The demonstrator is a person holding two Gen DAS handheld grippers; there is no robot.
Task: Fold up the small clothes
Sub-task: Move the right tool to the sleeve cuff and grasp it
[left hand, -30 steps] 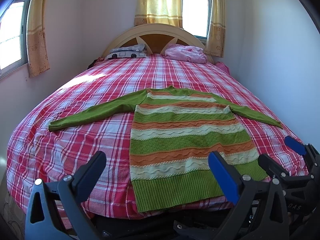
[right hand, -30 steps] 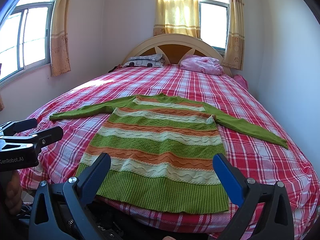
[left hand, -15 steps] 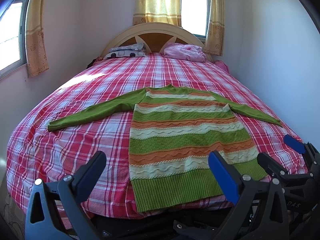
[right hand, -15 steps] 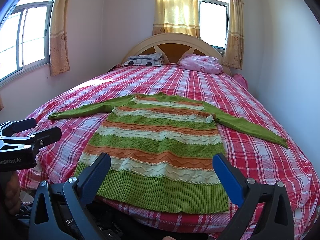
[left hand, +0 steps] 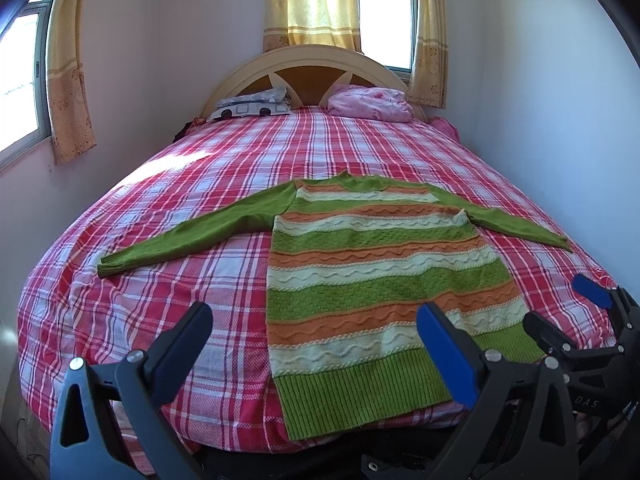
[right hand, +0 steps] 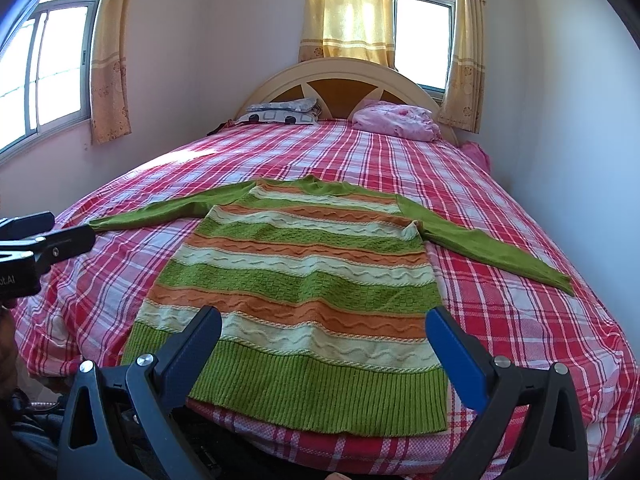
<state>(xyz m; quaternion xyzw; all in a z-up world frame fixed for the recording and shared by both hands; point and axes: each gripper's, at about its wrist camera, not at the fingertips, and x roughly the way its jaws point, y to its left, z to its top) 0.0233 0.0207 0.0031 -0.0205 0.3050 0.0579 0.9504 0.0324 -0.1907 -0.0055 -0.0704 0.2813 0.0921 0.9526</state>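
Sweater [left hand: 380,276]: flat on the checked bedspread [left hand: 180,272], sleeves spread, ribbed hem at the near edge.
Left gripper [left hand: 316,340]: wide open, empty, just short of the hem.
Right gripper [right hand: 324,340]: wide open, empty, above the hem.

Green, orange and cream striped knit sweater [left hand: 376,280] lies flat on the red-and-white plaid bedspread [left hand: 168,280], lower centre of frame, hem nearest, sleeves spread left and right. Grey patterned pillow [left hand: 252,106] and pink bundle [left hand: 370,102] behind it, upper centre, against the arched wooden headboard [left hand: 308,72].
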